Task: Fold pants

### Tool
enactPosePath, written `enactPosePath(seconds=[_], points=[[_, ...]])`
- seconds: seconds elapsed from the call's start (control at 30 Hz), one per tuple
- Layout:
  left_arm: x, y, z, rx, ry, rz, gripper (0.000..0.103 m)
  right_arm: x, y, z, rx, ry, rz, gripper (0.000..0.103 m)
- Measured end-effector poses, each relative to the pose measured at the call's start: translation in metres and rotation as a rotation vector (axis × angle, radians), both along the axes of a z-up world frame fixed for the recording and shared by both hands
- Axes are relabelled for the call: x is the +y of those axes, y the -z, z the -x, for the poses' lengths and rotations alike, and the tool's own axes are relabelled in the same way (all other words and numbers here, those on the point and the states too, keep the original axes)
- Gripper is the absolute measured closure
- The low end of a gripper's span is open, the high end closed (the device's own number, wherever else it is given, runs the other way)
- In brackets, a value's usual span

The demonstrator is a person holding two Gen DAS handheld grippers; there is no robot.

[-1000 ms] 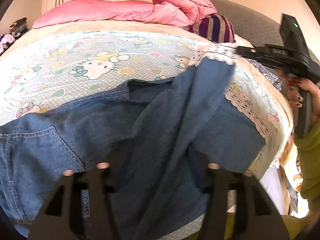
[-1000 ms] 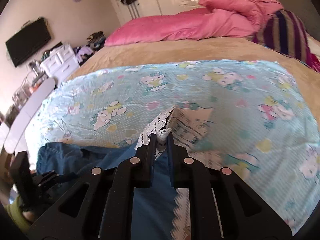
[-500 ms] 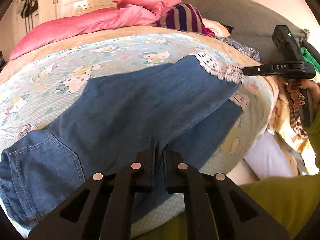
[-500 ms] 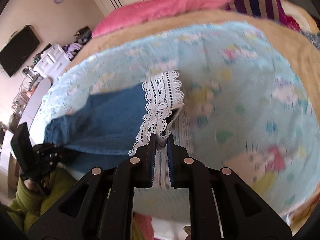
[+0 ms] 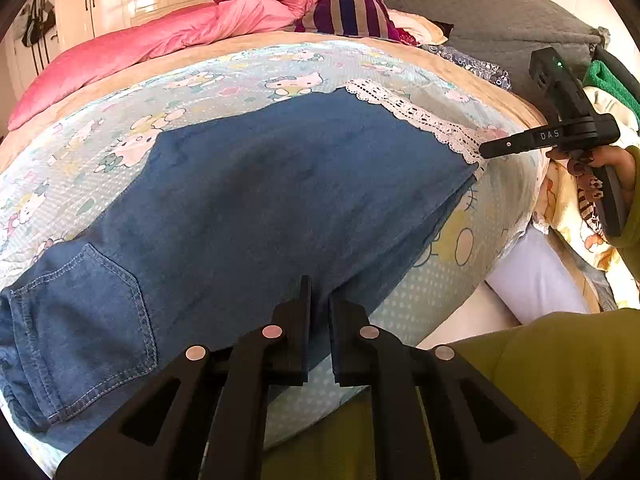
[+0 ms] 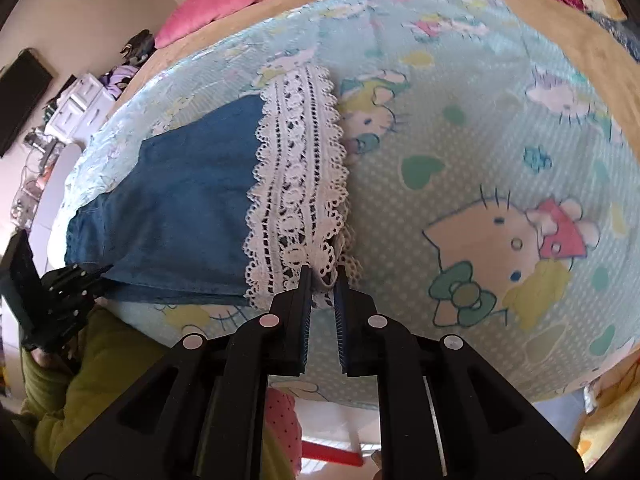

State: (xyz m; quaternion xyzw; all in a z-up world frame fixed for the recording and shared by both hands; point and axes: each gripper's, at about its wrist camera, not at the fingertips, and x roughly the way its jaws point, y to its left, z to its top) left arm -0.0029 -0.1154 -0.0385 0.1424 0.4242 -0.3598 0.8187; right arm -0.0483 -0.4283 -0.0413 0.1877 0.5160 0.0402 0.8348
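Blue denim pants (image 5: 260, 200) lie folded lengthwise on the cartoon-print sheet, one leg over the other. A back pocket (image 5: 80, 300) is at the left and a white lace hem (image 5: 416, 116) at the right. My left gripper (image 5: 319, 288) is shut on the near edge of the pants at mid-leg. My right gripper (image 6: 322, 276) is shut on the lace hem (image 6: 296, 172) at its near corner. The right gripper also shows in the left wrist view (image 5: 492, 148). The left gripper shows in the right wrist view (image 6: 92, 276) at the denim (image 6: 180, 196).
The pale blue printed sheet (image 6: 500, 160) covers the bed's near end. A pink duvet (image 5: 160, 36) and a striped pillow (image 5: 348, 10) lie at the far end. A grey headboard (image 5: 480, 12) is at right. My green sleeve (image 5: 540, 380) is below the bed edge.
The upper leg has been laid flat over the lower one. My left gripper closed on the pants' near edge. My right gripper drew the lace hem out to the right and down.
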Motion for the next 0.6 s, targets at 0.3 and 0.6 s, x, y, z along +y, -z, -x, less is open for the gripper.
enactPosePath(seconds=[0.3, 0.6], points=[[-0.003, 0.005, 0.002, 0.0, 0.003, -0.027, 0.083, 0.076, -0.064, 0.013, -0.304, -0.395, 0.302, 0.054], [0.001, -0.002, 0.021, -0.038, 0.038, -0.068, 0.098, 0.161, -0.021, -0.013, -0.262, -0.674, 0.287, 0.054]])
